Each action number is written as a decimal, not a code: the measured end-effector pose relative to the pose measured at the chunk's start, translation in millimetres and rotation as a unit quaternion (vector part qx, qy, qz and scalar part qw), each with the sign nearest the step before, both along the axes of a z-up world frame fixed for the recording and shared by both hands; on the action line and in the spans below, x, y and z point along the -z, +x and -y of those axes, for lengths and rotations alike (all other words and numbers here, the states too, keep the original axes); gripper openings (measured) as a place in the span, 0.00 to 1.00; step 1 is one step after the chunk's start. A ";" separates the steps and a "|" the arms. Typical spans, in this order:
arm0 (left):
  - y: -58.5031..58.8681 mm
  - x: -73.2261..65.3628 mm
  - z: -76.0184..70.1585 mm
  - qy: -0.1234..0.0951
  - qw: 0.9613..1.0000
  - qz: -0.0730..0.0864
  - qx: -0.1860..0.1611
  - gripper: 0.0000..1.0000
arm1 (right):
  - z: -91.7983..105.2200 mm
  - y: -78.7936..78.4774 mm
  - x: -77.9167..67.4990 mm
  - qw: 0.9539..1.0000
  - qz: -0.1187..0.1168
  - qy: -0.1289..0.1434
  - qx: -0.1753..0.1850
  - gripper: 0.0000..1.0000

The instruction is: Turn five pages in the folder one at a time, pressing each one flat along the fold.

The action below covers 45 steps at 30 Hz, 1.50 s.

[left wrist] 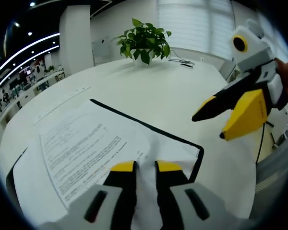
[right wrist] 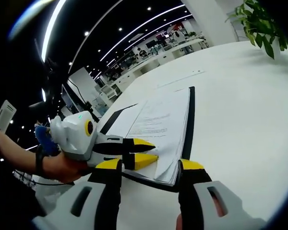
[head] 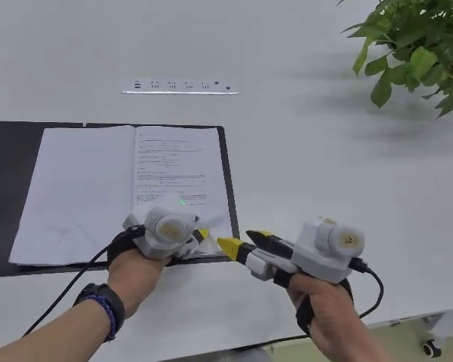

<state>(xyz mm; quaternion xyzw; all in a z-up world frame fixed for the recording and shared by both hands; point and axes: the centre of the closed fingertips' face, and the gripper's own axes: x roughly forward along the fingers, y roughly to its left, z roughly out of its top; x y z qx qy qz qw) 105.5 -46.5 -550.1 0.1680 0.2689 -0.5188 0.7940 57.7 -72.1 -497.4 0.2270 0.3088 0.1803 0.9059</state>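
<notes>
The black folder (head: 228,175) is lying open on the white table (head: 325,188), showing one blank sheet and one printed page (head: 174,166). The print is too small to read. The left gripper (left wrist: 145,166) is hiding that page's near corner in the head view, its narrow jaws pinching it. The right gripper (right wrist: 151,165) is hovering just beside the folder, its jaws gaping wide.
</notes>
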 end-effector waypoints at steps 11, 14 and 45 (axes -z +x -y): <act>8.4 -3.7 -6.7 -0.042 0.997 -0.053 -0.047 0.05 | -5.5 30.9 12.4 1.000 -0.005 0.013 -0.010 0.45; 7.8 -4.1 -6.7 -0.045 0.996 -0.055 -0.050 0.05 | -5.9 38.6 15.6 1.000 -0.007 0.022 -0.005 0.44; 3.4 -25.5 -36.5 -0.066 0.994 -0.064 -0.063 0.14 | 1.4 52.3 30.8 0.989 -0.028 0.134 0.049 0.22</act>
